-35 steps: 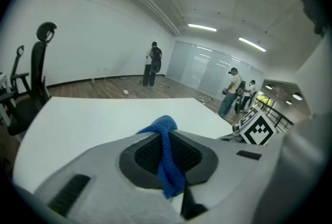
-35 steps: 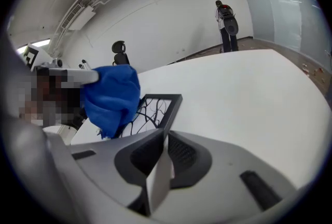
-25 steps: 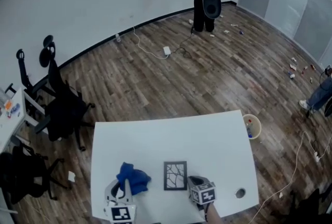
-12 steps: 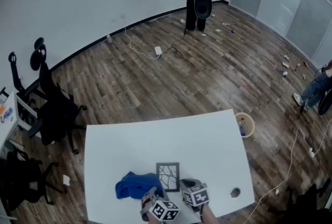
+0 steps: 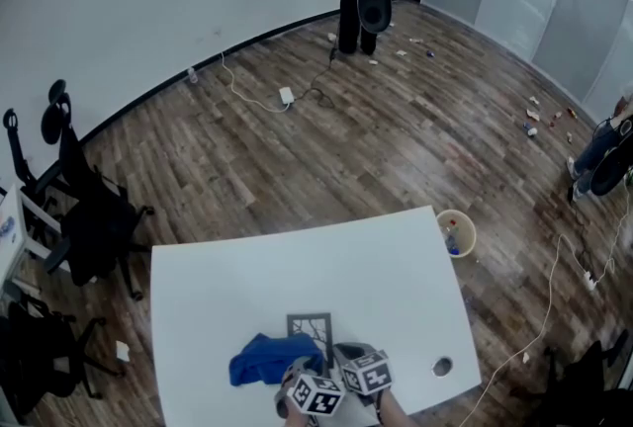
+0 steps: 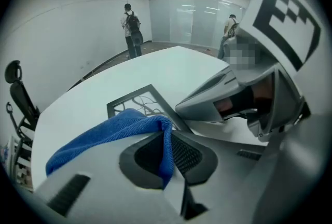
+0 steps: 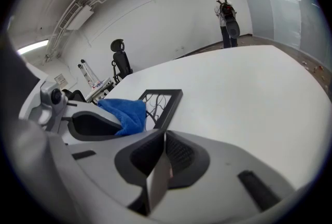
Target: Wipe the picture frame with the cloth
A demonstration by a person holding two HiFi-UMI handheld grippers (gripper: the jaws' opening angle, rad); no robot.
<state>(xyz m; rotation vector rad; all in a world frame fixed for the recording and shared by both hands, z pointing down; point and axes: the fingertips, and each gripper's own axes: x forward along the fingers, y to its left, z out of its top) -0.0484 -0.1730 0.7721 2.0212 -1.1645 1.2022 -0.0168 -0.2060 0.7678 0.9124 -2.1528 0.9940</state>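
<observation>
Jaws of left gripper (image 6: pixel 174 163) clamp cloth (image 6: pixel 104 137) against picture frame (image 6: pixel 142 102).

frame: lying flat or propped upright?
Lying flat. The picture frame rests face up on the white table; the cloth overlaps its near corner.

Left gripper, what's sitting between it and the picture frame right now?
The blue cloth, pinched in the left gripper's shut jaws, hangs across the picture frame's near part. The left gripper view shows this.
</observation>
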